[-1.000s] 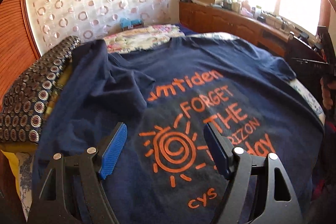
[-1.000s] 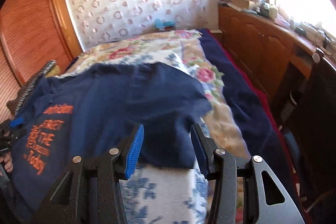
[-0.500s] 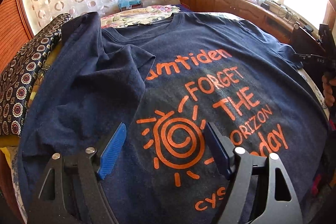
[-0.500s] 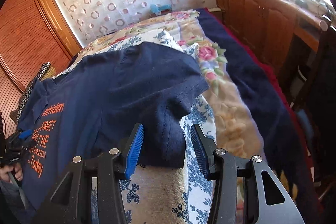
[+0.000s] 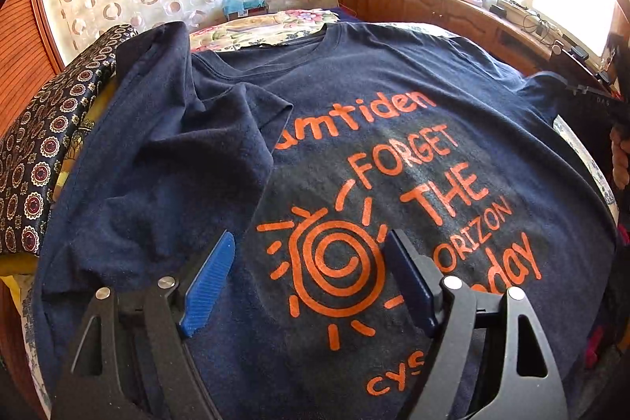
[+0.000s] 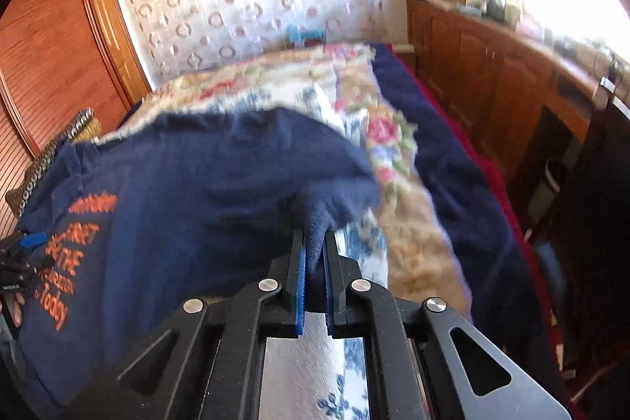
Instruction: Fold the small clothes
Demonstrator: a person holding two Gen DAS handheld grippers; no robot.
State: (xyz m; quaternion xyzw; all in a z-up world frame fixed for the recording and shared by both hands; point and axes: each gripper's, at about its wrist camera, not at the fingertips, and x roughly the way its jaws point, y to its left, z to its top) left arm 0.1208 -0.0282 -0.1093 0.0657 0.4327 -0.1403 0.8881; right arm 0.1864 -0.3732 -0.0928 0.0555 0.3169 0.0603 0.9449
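A navy T-shirt (image 5: 374, 113) with orange print lies face up on the bed. Its left sleeve (image 5: 220, 140) is folded in over the chest. My left gripper (image 5: 311, 274) is open and hovers just above the orange sun print. My right gripper (image 6: 315, 254) is shut on the edge of the shirt's right sleeve (image 6: 338, 195) and lifts it off the bed. The shirt (image 6: 189, 207) fills the left of the right wrist view. The right gripper also shows at the right edge of the left wrist view (image 5: 590, 93).
A dark patterned cushion (image 5: 43, 144) lies left of the shirt. A floral bedspread (image 6: 393, 144) and a navy blanket (image 6: 453, 164) cover the bed to the right. Wooden cabinets (image 6: 492, 73) run along the window side. A wooden wardrobe (image 6: 51, 46) stands at left.
My right gripper has closed on the right sleeve's edge and raised it. My left gripper stays open and has moved slightly forward over the print.
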